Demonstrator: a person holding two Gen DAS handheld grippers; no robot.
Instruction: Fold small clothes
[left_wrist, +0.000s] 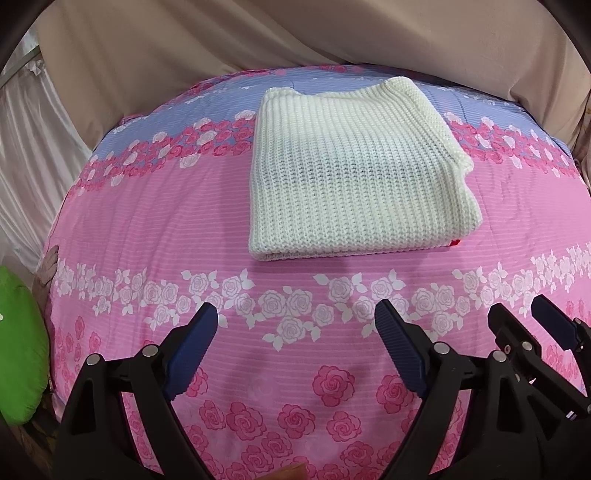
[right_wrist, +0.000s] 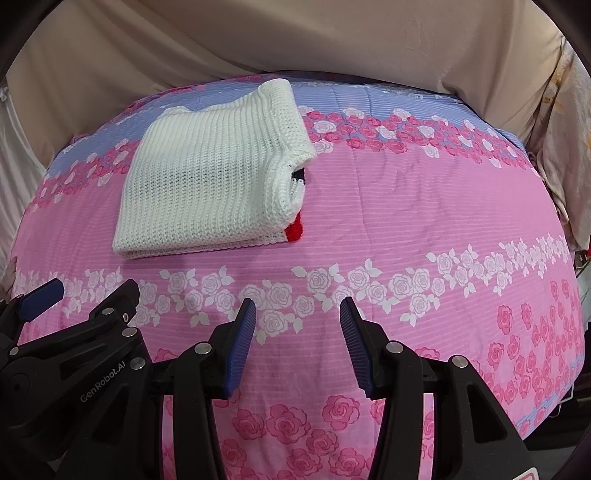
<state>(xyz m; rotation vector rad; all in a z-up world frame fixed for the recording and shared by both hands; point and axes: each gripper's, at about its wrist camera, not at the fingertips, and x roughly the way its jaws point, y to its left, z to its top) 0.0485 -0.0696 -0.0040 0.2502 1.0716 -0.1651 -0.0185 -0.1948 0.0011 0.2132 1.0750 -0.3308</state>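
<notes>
White knit sweater (left_wrist: 354, 173) lies folded into a neat rectangle on the far half of the bed (left_wrist: 155, 236), left of centre in the right wrist view — a red and dark trim peeks out at its right edge. Left tongs (left_wrist: 295, 325) wide apart, holding nothing, hovering near over the floral quilt. Right tongs (right_wrist: 297, 321) also apart and empty, just beside the left. Both well apart from the garment. Judged: fold looks finished, release step done. Next move probably a final smoothing or setting the sweater aside — no grasp needed yet.
</notes>
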